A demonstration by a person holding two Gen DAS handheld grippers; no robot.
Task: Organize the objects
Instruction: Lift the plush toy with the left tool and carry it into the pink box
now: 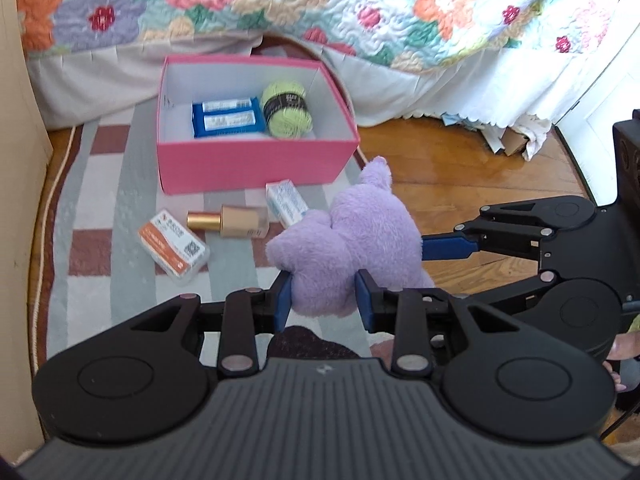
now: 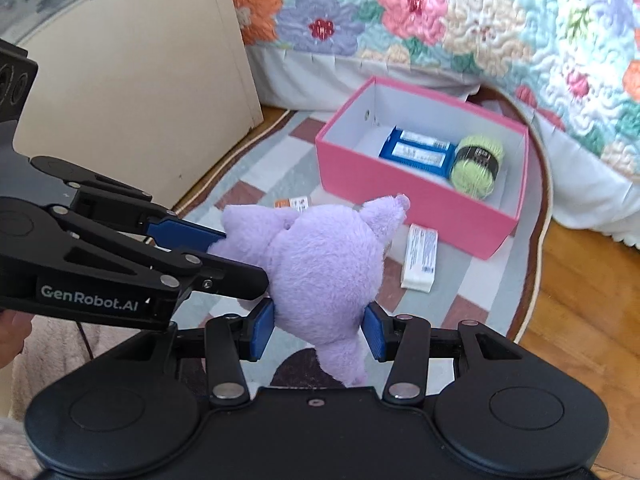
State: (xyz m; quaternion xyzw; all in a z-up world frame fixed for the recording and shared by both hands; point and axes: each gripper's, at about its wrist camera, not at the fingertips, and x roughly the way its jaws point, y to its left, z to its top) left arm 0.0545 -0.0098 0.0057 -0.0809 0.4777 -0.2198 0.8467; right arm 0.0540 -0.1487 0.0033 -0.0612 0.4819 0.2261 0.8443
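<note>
1. Lilac plush, a soft purple stuffed toy (image 1: pixel 352 236), hangs above the striped rug (image 1: pixel 100 184) at the centre of both wrist views, pinched from two sides at once: the left gripper (image 1: pixel 324 300) is clenched on its lower part, and the right gripper (image 2: pixel 318 332) is clamped on its body.

2. Judged risk: the fur is squashy and slick, so if the two hands drift apart or one pulls faster, the toy could twist, stretch or slide out of one pair of pads and drop onto the items below.

3. Another risk is clearance. The open pink cardboard box (image 1: pixel 256 164), in the upper middle of the left view, already holds a blue wrapped packet (image 1: pixel 228 118) and a ball of green yarn (image 1: pixel 286 110); the free space sits at the left end and looks tight for a bulky toy, which could catch the rim or nudge the light box.

4. Still on the rug, between the toy and the box: a white rectangular carton (image 2: pixel 420 258), a gold-capped beige bottle (image 1: pixel 228 222) lying on its side, and an orange-and-white packet in clear wrap (image 1: pixel 174 246).

5. Behind the box hangs a floral quilt (image 1: pixel 280 4) over a bed edge; a beige cabinet panel (image 2: pixel 132 92) fills the upper left of the right view.
</note>
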